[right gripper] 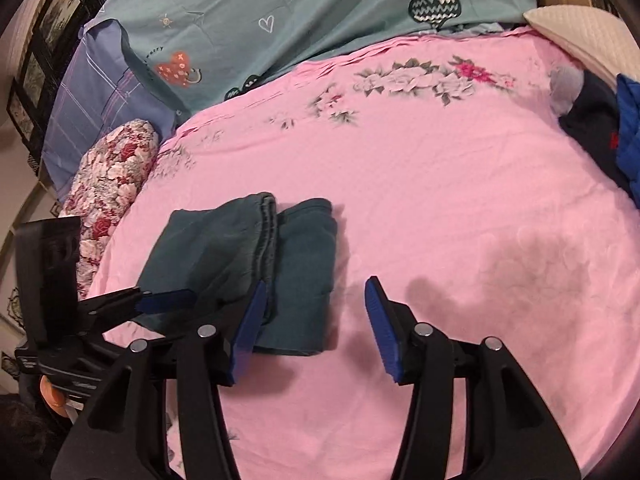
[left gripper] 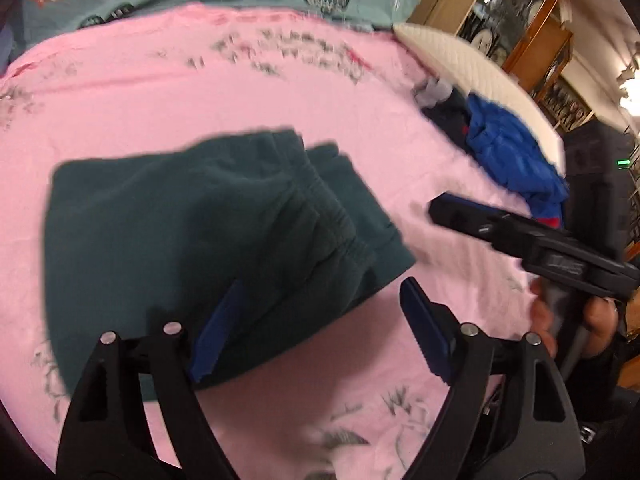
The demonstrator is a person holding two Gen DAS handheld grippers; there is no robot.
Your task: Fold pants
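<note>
Step in hand: we judge the folding close to done; the pants lie as a compact dark green bundle, the upper layer overlapping the lower.
Pants position: on the pink sheet, toward its left side in the right wrist view, near the flowered pillow.
Left gripper: jaws spread wide, grasping nothing; one finger hangs over the near edge of the bundle, the other over bare sheet.
Right gripper: jaws likewise released and empty, hovering at the bundle's near right corner.
Next move: we would either press the stack flat or take the near edge for one more fold; that calls for pinching all layers together so the top layer does not slide.
Surface: a soft bed with a pink flower-printed sheet, lightly wrinkled.
Room: a teal blanket with hearts at the head, blue clothes piled at the side, a wooden glass cabinet beyond.
</note>
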